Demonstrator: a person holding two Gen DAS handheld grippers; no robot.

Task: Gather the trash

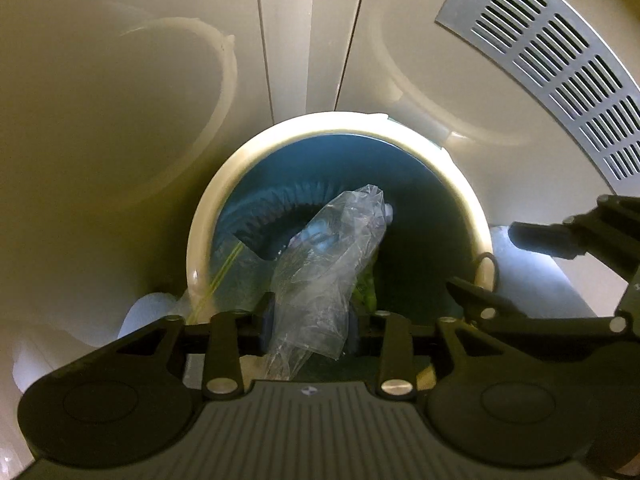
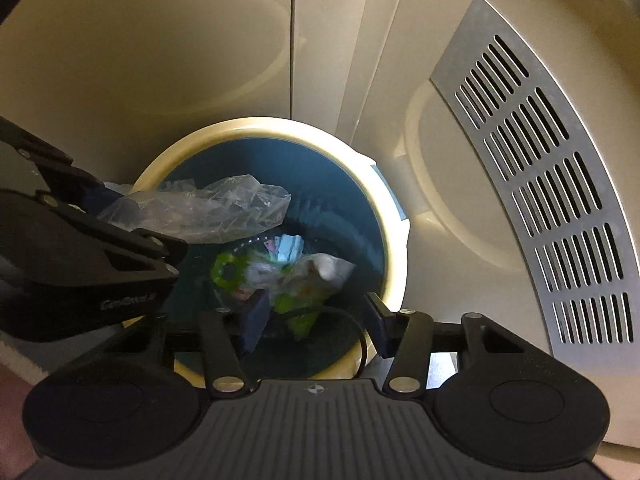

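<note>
A round bin with a cream rim and a blue inside stands below both grippers. My left gripper points down over its near edge. A crumpled clear plastic bag fills the gap between its blue pads and hangs into the bin. My right gripper hovers over the bin's right side, open, with nothing between its fingers. Green, light-blue and white scraps lie at the bin's bottom.
Cream glossy cabinet panels rise behind the bin. A grey slotted vent grille sits at the right. Whitish rounded objects flank the bin at its left and right. A thin black cable loop hangs by my right gripper.
</note>
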